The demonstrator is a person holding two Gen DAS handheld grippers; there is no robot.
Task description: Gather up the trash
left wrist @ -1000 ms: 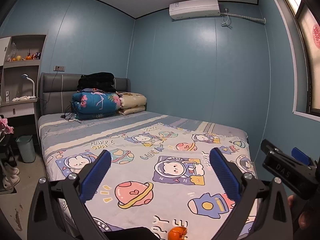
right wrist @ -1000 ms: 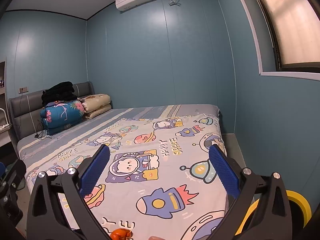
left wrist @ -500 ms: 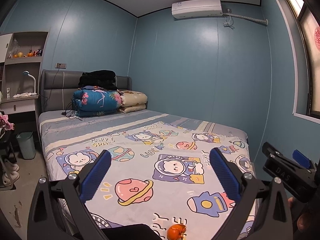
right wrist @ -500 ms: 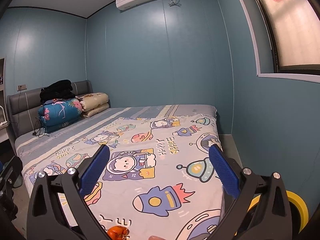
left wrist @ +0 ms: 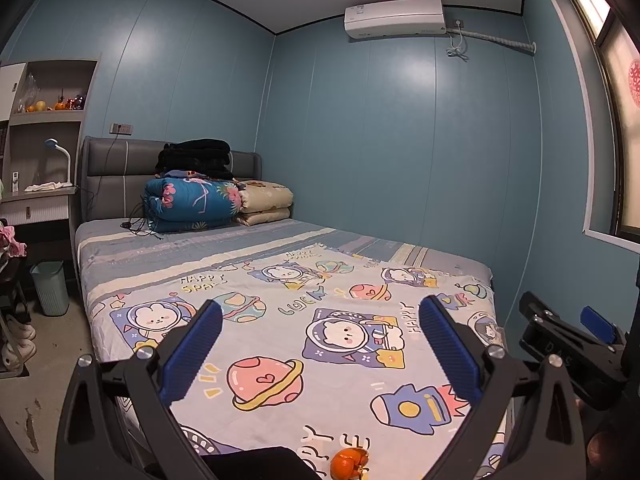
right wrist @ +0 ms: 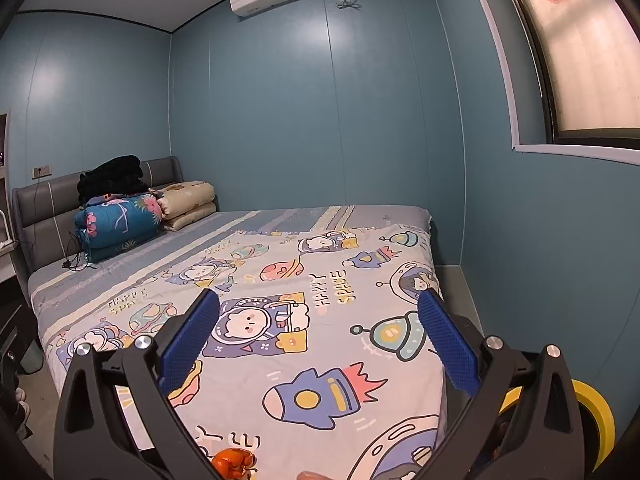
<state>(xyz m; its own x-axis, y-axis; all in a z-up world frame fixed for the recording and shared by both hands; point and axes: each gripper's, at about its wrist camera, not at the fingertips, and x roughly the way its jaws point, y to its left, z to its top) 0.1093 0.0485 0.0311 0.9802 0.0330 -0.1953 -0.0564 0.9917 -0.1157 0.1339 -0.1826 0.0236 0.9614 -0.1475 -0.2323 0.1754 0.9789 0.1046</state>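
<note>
Gaping wide, both ribbed blue-padded grippers above crumpled orange peel on printed bedsheet

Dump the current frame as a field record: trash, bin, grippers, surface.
trash: orange peel lying on the bedsheet at the near edge of the bed, also seen in the right wrist view
bin: pale green wastebasket on the floor left of the bed
left gripper: jaws wide apart, holding nothing, above the sheet
right gripper: jaws wide apart, holding nothing
peel contact: none; both grippers are apart from it
other: folded quilts at the headboard; yellow tape roll at lower right
</note>
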